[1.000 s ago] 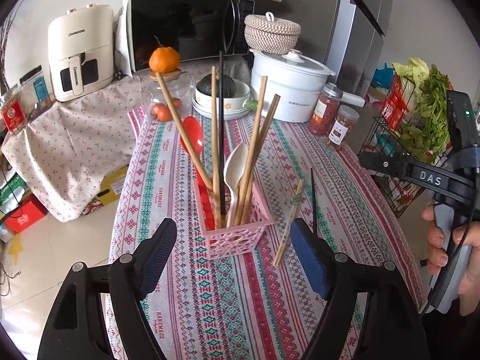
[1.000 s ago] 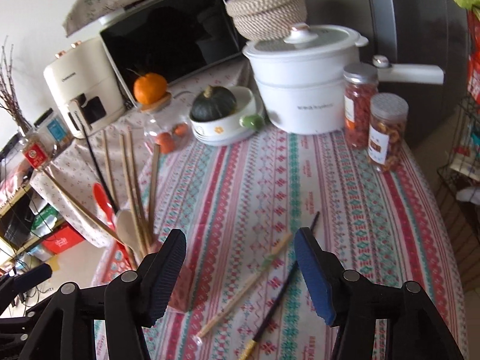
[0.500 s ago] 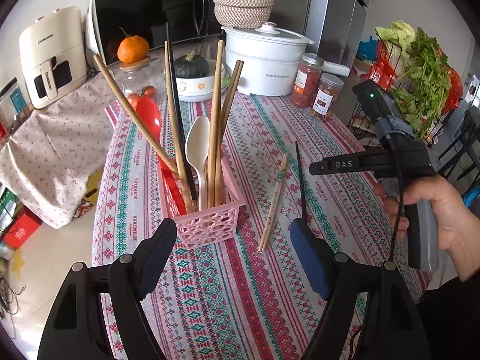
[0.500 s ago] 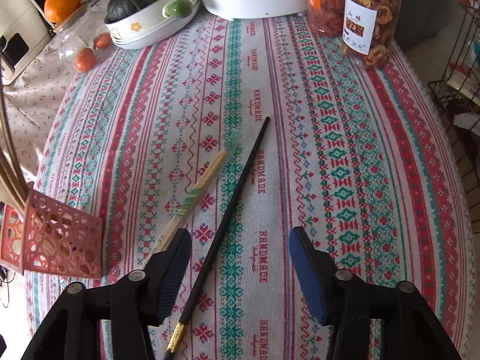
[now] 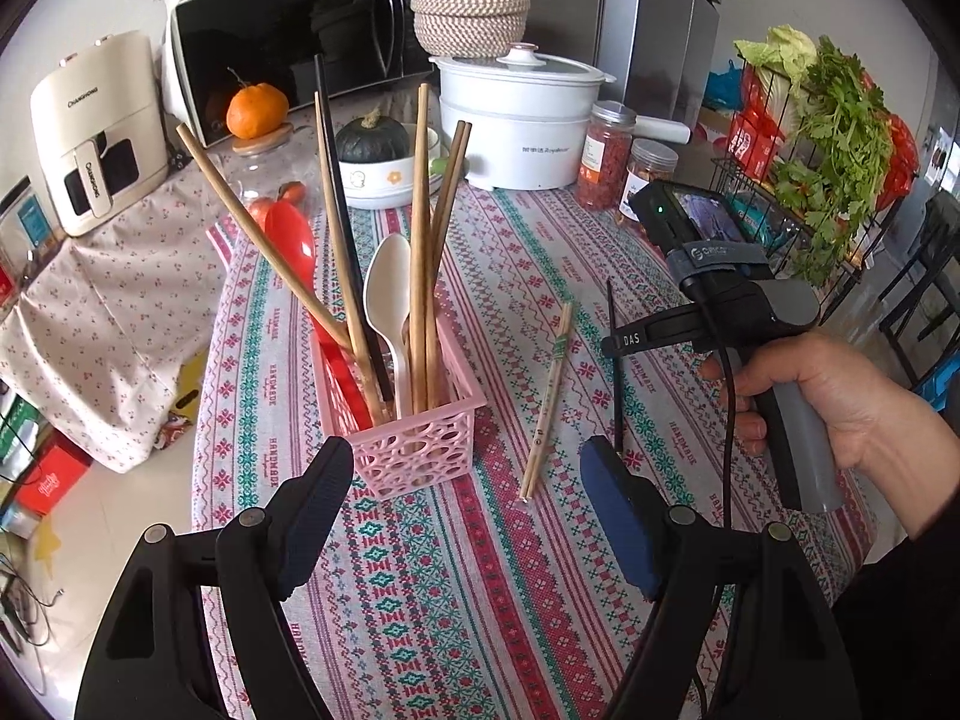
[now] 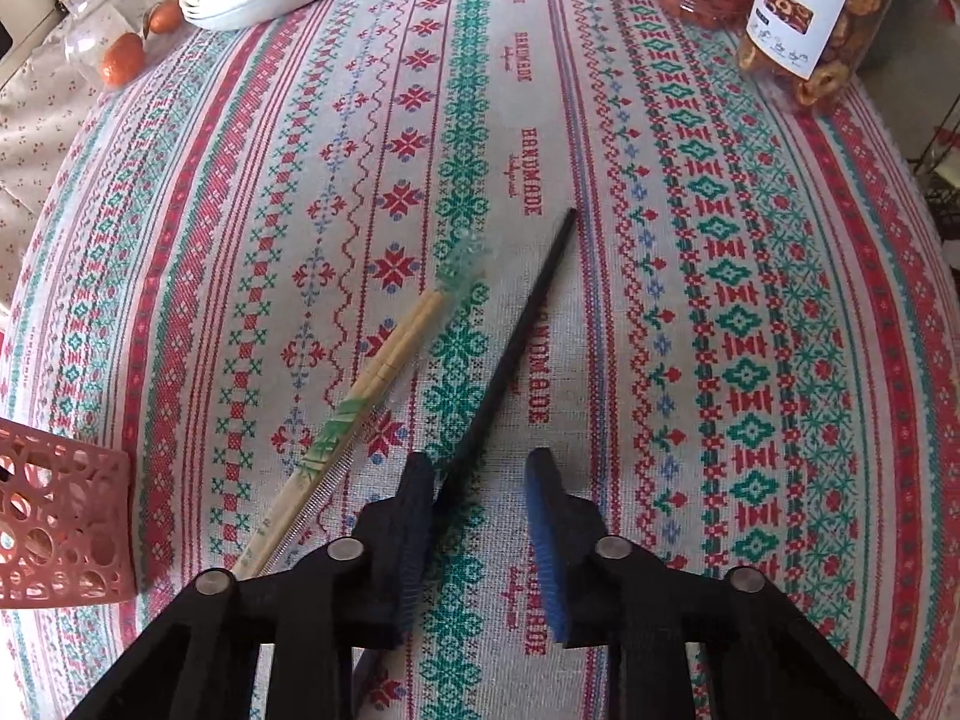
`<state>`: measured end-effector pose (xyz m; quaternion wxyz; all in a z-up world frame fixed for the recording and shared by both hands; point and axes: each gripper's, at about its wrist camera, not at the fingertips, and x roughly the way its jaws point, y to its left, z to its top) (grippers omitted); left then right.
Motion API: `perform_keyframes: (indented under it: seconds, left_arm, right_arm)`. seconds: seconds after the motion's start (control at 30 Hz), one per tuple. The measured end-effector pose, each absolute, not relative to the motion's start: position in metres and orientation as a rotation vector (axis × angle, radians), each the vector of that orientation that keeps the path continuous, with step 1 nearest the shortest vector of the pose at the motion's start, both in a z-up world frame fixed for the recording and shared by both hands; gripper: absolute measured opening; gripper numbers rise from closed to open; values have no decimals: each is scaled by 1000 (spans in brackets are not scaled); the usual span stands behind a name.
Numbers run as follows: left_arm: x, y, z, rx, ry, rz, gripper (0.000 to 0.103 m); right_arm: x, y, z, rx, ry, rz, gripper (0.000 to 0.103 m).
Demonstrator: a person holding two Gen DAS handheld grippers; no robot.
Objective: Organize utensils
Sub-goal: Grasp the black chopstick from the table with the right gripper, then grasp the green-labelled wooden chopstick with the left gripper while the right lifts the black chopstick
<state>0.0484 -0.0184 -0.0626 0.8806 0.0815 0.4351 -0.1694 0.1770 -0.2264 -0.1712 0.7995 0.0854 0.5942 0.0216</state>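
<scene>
Right wrist: slim black chopstick (image 6: 510, 348) (matte)

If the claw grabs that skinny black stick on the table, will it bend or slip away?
The black chopstick looks straight and hard, so it probably stays stiff. It is thin and smooth-looking and lies flat on the tablecloth, so it may roll or slip sideways as the right claw closes. It seems light, and gripped near one end, the long end might droop.

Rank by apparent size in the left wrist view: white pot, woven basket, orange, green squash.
1. white pot
2. woven basket
3. green squash and orange look alike; the bowl hides the squash's base, so unranked.
</scene>
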Motion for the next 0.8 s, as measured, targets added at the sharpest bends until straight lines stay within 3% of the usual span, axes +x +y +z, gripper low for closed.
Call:
perform_keyframes:
  seconds: [0.2,0.6,0.8]
  left_arm:
    - [42,-30,-60,211,894,-387,80]
    - [52,-96,-67,358,912,-443,79]
    - [84,-154,-98,408,1006,-457,60]
  right_arm:
    - [162,-245,-169,243,1279,66,5]
    - [112,-295,-125,277,1196,113,4]
    - [101,-320,-121,332,1187,117,5]
